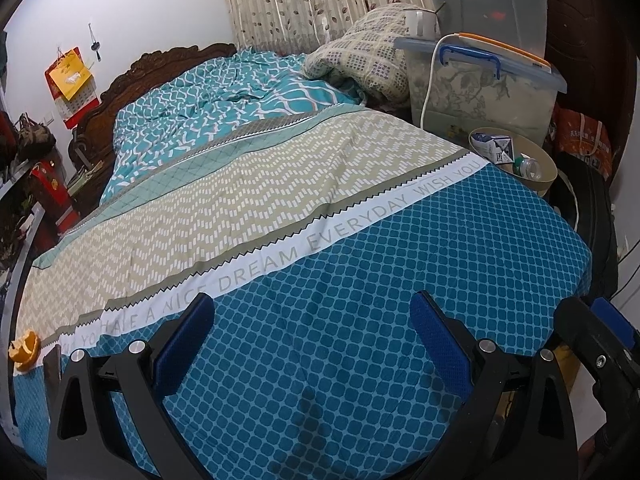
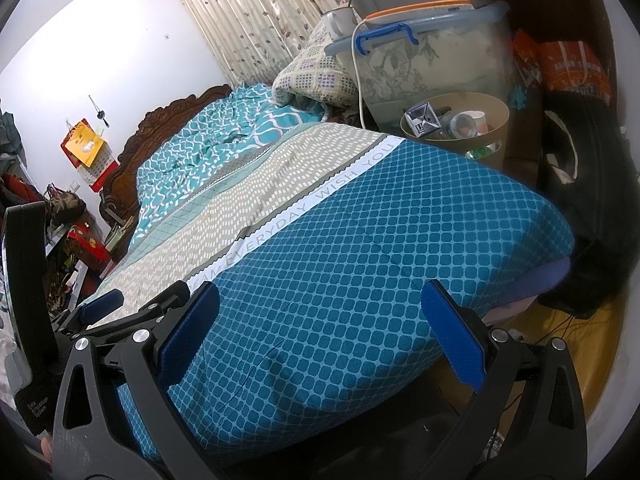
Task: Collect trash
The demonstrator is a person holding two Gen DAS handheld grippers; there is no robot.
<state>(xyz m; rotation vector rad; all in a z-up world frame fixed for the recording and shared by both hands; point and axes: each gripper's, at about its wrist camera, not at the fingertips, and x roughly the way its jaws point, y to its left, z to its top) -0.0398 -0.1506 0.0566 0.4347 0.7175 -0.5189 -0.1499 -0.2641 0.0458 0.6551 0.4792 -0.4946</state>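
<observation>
An orange peel (image 1: 26, 350) lies on the bed at the far left edge of the left wrist view. A round tan trash bin (image 1: 536, 168) stands beside the bed at the far right, holding a white-and-blue carton (image 1: 498, 146) and a plastic bottle (image 1: 530, 166); the bin also shows in the right wrist view (image 2: 492, 128). My left gripper (image 1: 312, 320) is open and empty over the blue-patterned sheet. My right gripper (image 2: 320, 312) is open and empty over the bed's foot corner. The left gripper also shows in the right wrist view (image 2: 100, 304), at the left.
The bed (image 1: 360, 240) fills both views, with a folded quilt (image 1: 360, 56) at the back. A clear storage box (image 1: 480, 84) with a mug (image 1: 418, 22) on it stands behind the bin. A black bag (image 2: 580, 200) and orange bag (image 2: 576, 68) sit at the right.
</observation>
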